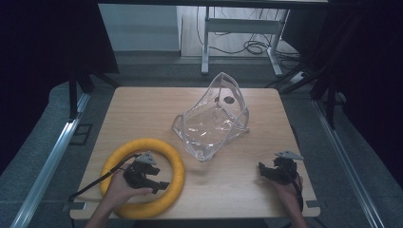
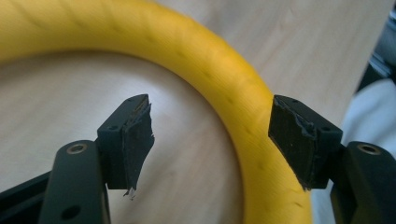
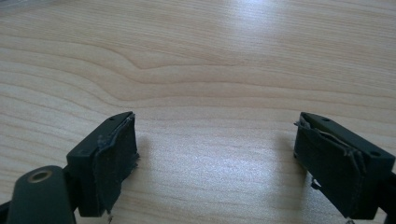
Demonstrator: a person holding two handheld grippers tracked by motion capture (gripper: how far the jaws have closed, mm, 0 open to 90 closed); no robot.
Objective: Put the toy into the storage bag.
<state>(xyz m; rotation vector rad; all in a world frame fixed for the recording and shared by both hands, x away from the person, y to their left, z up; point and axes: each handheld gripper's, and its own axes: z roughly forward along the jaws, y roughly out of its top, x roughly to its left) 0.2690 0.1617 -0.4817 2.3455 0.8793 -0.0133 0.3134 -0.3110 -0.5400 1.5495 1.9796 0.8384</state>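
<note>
A yellow foam ring [image 1: 142, 178] lies flat on the wooden table [image 1: 142, 104] at the front left. My left gripper [image 1: 153, 179] hovers over the ring's right side, open. In the left gripper view the ring's band [image 2: 224, 79] curves between the two jaws, nearer the right one, and my left gripper [image 2: 210, 140] has not closed on it. A clear plastic pouch [image 1: 214, 118] stands open at the table's middle back. My right gripper [image 1: 267, 171] rests low at the front right, open over bare wood [image 3: 215, 149].
The table's front edge runs just below both hands. Grey floor surrounds the table, with metal rails [image 1: 47, 161] on the left and right. A white desk frame [image 1: 237, 28] and cables sit beyond the far edge.
</note>
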